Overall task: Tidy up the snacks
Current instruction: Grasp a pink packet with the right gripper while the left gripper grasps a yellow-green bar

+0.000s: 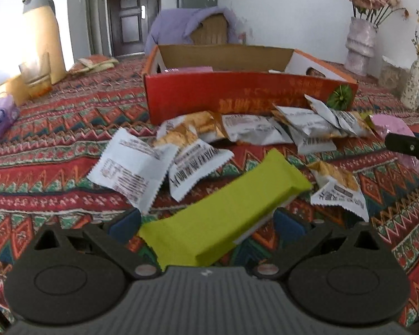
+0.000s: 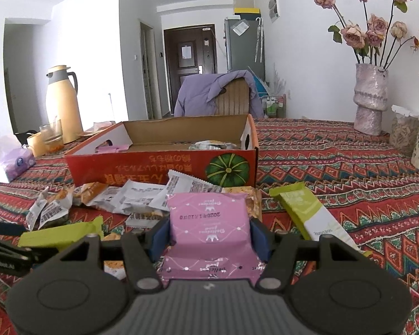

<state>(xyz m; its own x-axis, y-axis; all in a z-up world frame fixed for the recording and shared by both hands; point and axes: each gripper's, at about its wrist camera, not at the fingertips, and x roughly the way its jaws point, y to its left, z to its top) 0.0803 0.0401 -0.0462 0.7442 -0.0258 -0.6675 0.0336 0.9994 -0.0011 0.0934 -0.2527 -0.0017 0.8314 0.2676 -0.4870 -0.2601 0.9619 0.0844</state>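
Observation:
My left gripper (image 1: 206, 220) is shut on a lime green snack bar (image 1: 223, 209), which lies tilted across the jaws above the cloth. My right gripper (image 2: 209, 237) is shut on a pink snack packet (image 2: 209, 223). An open red cardboard box (image 1: 237, 95) stands behind a heap of white and orange snack packets (image 1: 181, 150); the box (image 2: 159, 167) holds a few packets in the right wrist view. A second green bar (image 2: 312, 212) lies right of my right gripper. The left gripper's green bar also shows in the right wrist view (image 2: 58, 234).
A patterned red tablecloth (image 1: 42, 167) covers the table. A yellow thermos (image 1: 42, 33) and a glass (image 1: 37, 75) stand far left, with a tissue pack (image 1: 0, 117). Vases with flowers (image 2: 370, 100) stand far right. A chair with a purple jacket (image 2: 218, 92) is behind.

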